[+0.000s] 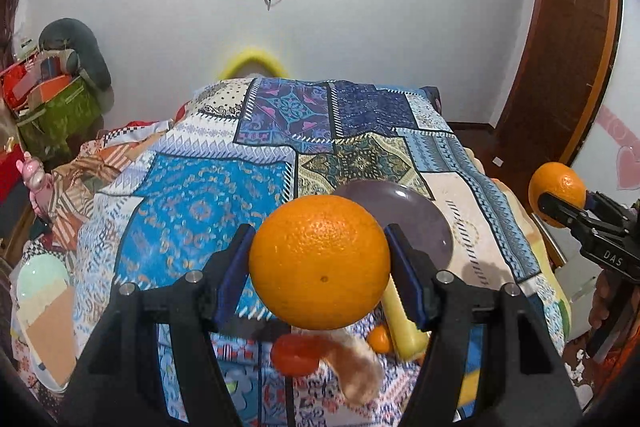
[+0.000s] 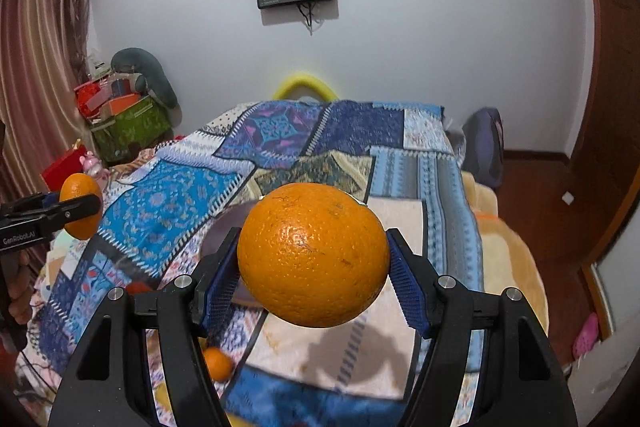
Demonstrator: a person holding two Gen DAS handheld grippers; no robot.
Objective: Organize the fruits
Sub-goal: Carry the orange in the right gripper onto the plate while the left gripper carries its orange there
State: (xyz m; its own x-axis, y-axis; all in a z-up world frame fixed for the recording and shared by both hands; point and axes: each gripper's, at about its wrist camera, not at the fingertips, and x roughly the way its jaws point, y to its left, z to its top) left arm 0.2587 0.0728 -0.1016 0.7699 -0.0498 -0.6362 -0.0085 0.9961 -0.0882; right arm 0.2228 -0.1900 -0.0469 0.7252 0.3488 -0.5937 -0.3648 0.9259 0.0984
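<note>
Bed [image 1: 208, 195] under a patchwork quilt [image 2: 180, 195] of blue, white and olive blocks, stretching from the tongs to the far wall. Grey-purple plate [image 1: 416, 211] flat on the quilt, just past the left tongs [image 1: 320, 259] and half hidden behind them; in the right wrist view it sits behind the right tongs [image 2: 314, 259]. Below the left tongs: small orange fruit [image 1: 380, 339], pale yellow fruit [image 1: 404, 331] touching it, red-orange fruit [image 1: 294, 354], blurred tan fuzzy item [image 1: 360, 367]. Small orange fruit also shows under the right tongs' left finger. Rumpled cloth at the quilt's left edge [image 1: 92, 163].
</note>
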